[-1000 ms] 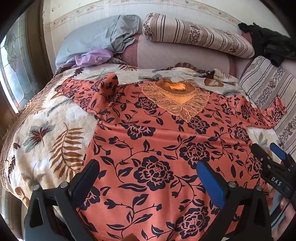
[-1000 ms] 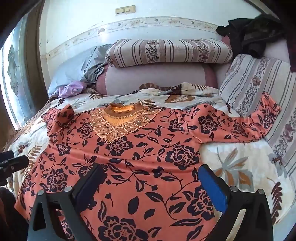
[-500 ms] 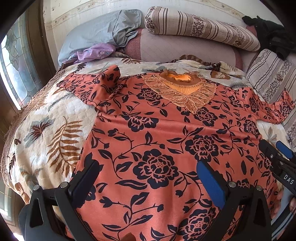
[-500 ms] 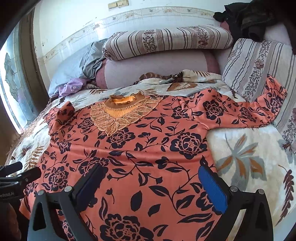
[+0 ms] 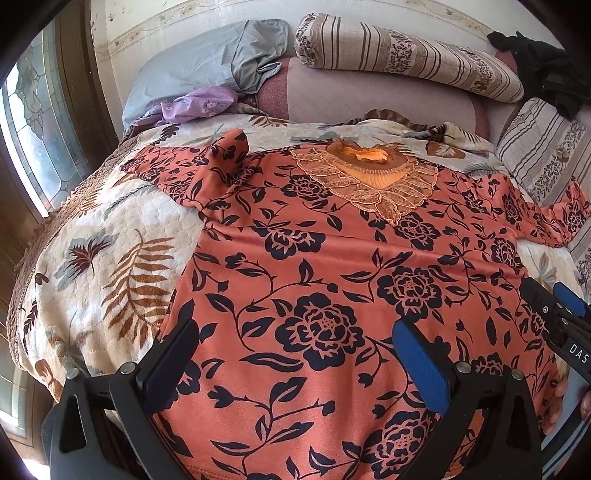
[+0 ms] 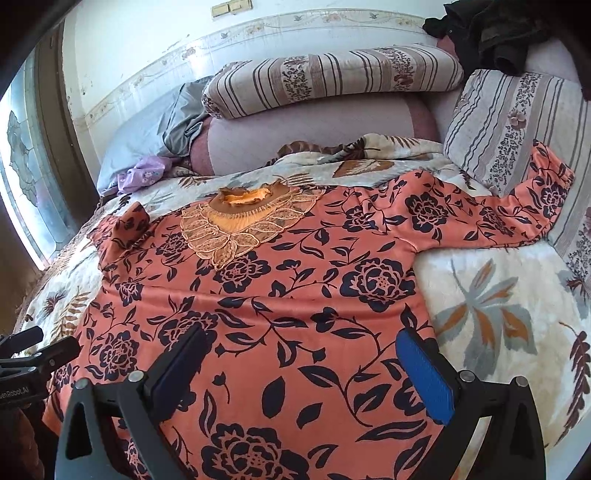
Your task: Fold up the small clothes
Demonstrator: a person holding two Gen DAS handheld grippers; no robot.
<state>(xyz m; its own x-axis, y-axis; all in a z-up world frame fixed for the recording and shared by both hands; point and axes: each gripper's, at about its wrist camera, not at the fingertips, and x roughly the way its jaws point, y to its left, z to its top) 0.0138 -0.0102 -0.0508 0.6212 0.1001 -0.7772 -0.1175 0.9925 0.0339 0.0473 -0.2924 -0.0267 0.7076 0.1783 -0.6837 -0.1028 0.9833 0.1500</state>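
An orange top with dark blue flowers (image 5: 332,266) lies spread flat, front up, on the bed; it also shows in the right wrist view (image 6: 280,302). Its lace collar (image 5: 373,177) points to the headboard. The left sleeve (image 5: 221,158) is bunched up. The right sleeve (image 6: 517,214) stretches out against a striped cushion. My left gripper (image 5: 295,354) is open and empty above the top's lower left part. My right gripper (image 6: 299,362) is open and empty above its lower right part, and shows at the right edge of the left wrist view (image 5: 554,310).
A leaf-print quilt (image 5: 103,251) covers the bed. Striped pillows (image 6: 332,74), a grey pillow (image 5: 207,70) and a purple cloth (image 5: 195,107) lie at the head. A striped cushion (image 6: 517,122) and dark clothes (image 6: 491,33) are at the right. A window (image 5: 33,122) is at the left.
Both grippers have moved forward and a little higher over the top, still open. The top has not moved.
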